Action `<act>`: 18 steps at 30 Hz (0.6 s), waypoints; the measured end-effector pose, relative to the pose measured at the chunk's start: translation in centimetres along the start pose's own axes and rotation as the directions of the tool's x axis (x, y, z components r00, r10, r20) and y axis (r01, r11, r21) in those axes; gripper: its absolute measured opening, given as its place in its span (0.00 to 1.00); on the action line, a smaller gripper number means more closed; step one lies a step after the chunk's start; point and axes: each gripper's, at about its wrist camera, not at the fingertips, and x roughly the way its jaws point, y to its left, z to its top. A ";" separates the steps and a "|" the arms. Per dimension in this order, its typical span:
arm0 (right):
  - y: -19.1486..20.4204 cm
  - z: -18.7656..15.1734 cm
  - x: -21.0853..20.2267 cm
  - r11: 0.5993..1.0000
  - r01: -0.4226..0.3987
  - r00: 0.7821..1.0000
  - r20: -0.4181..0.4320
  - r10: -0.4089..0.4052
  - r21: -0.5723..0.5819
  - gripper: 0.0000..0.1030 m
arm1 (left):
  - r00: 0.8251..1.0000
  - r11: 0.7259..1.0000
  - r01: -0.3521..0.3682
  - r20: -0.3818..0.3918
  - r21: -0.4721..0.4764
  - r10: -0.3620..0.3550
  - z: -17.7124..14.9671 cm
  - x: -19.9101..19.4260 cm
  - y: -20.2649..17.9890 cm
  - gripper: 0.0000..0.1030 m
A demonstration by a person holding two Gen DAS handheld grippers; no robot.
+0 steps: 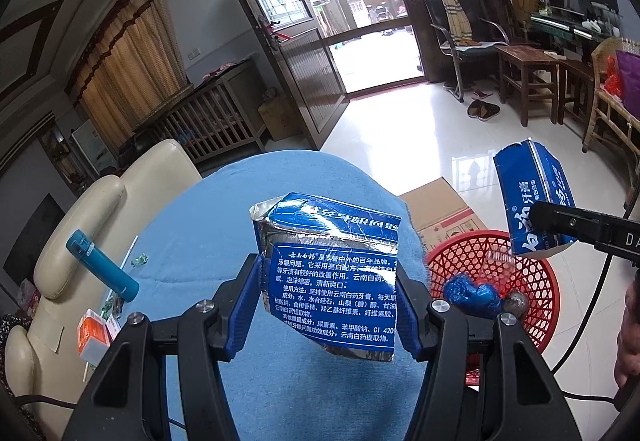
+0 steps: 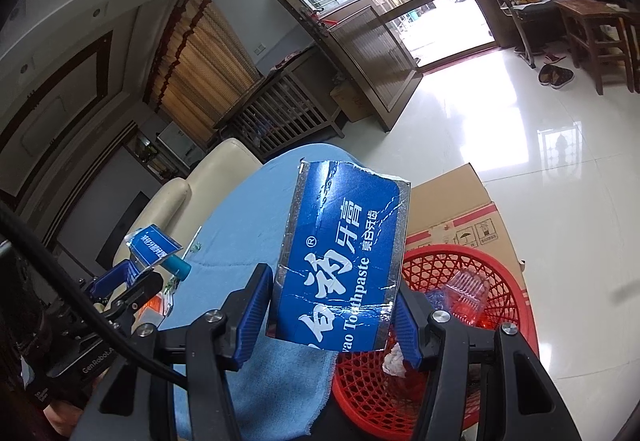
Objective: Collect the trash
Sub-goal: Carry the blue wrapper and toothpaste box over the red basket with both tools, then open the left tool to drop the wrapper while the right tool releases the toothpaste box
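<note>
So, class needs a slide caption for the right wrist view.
Right gripper holds a torn toothpaste box piece above the red basket.

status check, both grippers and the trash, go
Left hand-held gripper shut on toothpaste box piece, above blue tablecloth. Right hand-held gripper shut on second piece, near red basket. Nothing blocking.

Blue-clothed table (image 1: 192,241): teal bottle (image 1: 102,267); orange box (image 1: 93,333); candy wrapper (image 1: 140,260).
</note>
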 end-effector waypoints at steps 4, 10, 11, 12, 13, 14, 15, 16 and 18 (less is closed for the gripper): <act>-1.2 0.2 -0.2 1.000 -0.001 1.000 0.008 0.000 0.027 0.58 | 1.000 1.000 0.025 -0.017 0.016 -0.024 0.3 1.0 -1.1 0.60; -3.1 0.1 -0.2 0.997 -0.002 1.000 0.010 0.001 0.073 0.58 | 0.997 0.998 0.052 -0.050 0.043 -0.050 0.4 2.2 -3.0 0.60; -3.4 0.2 -0.1 0.997 -0.003 1.000 0.009 0.002 0.080 0.58 | 0.997 0.997 0.058 -0.057 0.045 -0.055 0.4 2.4 -3.2 0.60; -3.6 0.2 -0.1 0.996 -0.002 1.000 0.009 0.001 0.085 0.58 | 0.996 0.997 0.064 -0.065 0.045 -0.061 0.5 2.6 -3.5 0.60; -3.9 0.2 -0.1 0.996 0.000 1.000 0.009 0.000 0.090 0.58 | 0.995 0.996 0.072 -0.073 0.045 -0.068 0.6 2.9 -3.6 0.60; -4.1 0.1 0.0 0.996 0.000 1.000 0.008 -0.001 0.095 0.58 | 0.994 0.996 0.079 -0.080 0.046 -0.075 0.7 3.2 -3.7 0.60; -4.4 0.1 0.1 0.995 0.000 1.000 0.007 -0.001 0.101 0.58 | 0.993 0.995 0.083 -0.086 0.047 -0.079 0.8 3.4 -3.9 0.60; -4.6 0.2 0.2 0.994 0.001 1.000 0.006 -0.001 0.106 0.58 | 0.993 0.995 0.086 -0.091 0.049 -0.082 0.7 3.4 -4.1 0.60; -5.0 0.2 0.5 0.994 0.006 1.000 0.001 -0.007 0.113 0.58 | 0.991 0.994 0.094 -0.099 0.056 -0.088 0.7 3.8 -4.6 0.60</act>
